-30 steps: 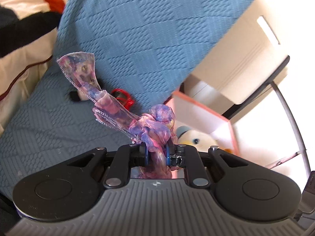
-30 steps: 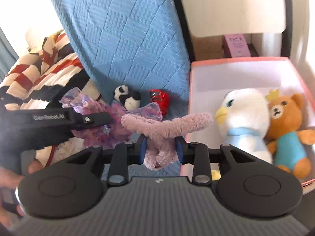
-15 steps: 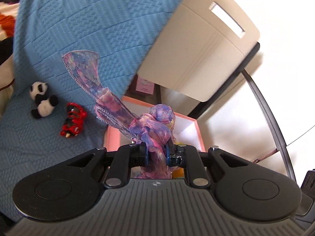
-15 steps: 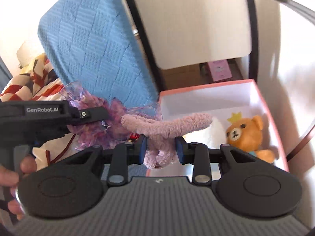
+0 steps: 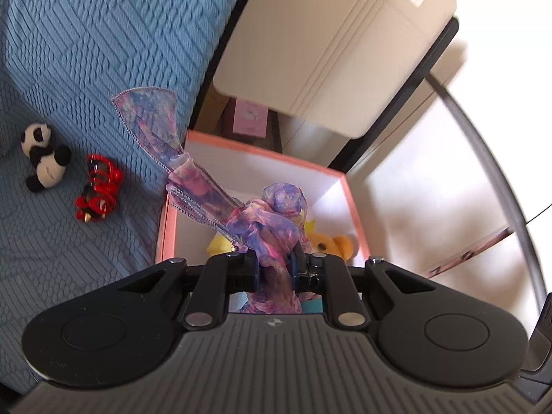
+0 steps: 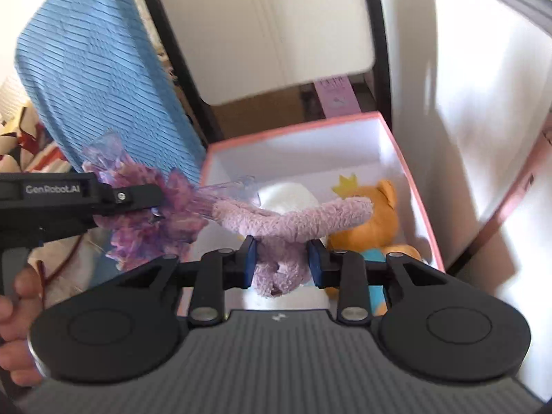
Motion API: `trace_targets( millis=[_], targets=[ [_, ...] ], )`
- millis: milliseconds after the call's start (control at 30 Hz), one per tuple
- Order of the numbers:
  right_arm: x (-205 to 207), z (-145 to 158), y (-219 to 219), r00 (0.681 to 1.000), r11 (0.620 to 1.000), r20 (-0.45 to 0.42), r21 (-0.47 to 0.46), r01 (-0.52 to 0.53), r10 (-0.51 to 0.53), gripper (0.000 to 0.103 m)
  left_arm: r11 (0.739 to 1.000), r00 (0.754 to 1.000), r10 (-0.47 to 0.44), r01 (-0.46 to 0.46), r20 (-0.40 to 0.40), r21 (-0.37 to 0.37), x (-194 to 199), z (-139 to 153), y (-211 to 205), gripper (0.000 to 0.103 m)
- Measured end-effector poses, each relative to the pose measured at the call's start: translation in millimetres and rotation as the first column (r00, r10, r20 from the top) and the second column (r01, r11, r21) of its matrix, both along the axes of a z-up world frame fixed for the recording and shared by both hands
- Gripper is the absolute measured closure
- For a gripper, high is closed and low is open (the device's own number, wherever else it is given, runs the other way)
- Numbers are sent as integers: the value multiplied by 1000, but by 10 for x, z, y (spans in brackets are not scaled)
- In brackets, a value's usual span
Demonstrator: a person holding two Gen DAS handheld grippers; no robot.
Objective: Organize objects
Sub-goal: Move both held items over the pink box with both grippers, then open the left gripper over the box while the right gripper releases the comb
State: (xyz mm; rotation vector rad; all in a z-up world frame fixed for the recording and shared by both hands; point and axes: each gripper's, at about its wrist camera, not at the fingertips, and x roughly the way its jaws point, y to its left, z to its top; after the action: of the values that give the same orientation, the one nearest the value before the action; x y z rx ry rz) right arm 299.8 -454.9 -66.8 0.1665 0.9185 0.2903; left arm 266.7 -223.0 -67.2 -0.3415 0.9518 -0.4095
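My left gripper (image 5: 274, 270) is shut on a purple-blue gauzy scarf (image 5: 272, 220), held above the pink box (image 5: 165, 217). It also shows in the right wrist view (image 6: 138, 203) with the scarf (image 6: 151, 227). My right gripper (image 6: 281, 265) is shut on a fuzzy lilac plush toy (image 6: 293, 220), held over the same box (image 6: 410, 186). Inside the box lie an orange bear with a crown (image 6: 379, 214) and a white bird plush (image 6: 286, 196). A panda plush (image 5: 43, 157) and a red toy (image 5: 98, 189) lie on the blue sofa.
The blue quilted sofa (image 5: 86, 51) is left of the box. A beige panel with a black frame (image 5: 327, 41) stands behind the box, with a pink carton (image 5: 250, 120) under it. A white wall (image 6: 483, 103) is on the right.
Both grippers have moved right from the sofa to above the pink box, each still holding its item. The box's inside and its plush toys have come closer into view.
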Motion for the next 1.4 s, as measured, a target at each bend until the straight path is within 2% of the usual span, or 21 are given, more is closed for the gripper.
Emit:
trace_targets(
  millis=[367, 600, 667, 733, 767, 800, 967, 1400],
  targets=[
    [2, -493, -211, 996, 1000, -87, -22, 19, -21, 69, 999, 995, -18, 22, -94, 50, -19, -523, -186, 85],
    [4, -564, -288, 995, 998, -94, -54, 32, -37, 68, 997, 992, -33, 40, -120, 59, -36, -638, -244, 84],
    [3, -545, -293, 996, 997, -84, -70, 37, -43, 66, 997, 993, -36, 43, -115, 59, -48, -605, -240, 83],
    [8, -514, -292, 996, 995, -75, -92, 47, -54, 58, 997, 991, -50, 58, -126, 60, -25, -585, -257, 72],
    [8, -490, -297, 996, 993, -68, -103, 54, -62, 48, 996, 989, -54, 63, -136, 66, -15, -570, -263, 58],
    [6, -462, -297, 996, 992, -58, -108, 58, -65, 46, 995, 989, -52, 63, -137, 78, -12, -549, -265, 47],
    [-44, -259, -254, 998, 993, -18, -102, 66, -68, 47, 992, 995, -44, 53, -85, 110, -74, -319, -209, 28],
    [-554, 499, -19, 991, 996, 121, -70, 59, -51, 47, 991, 996, -63, 55, 68, 123, -522, 454, 168, 27]
  ],
)
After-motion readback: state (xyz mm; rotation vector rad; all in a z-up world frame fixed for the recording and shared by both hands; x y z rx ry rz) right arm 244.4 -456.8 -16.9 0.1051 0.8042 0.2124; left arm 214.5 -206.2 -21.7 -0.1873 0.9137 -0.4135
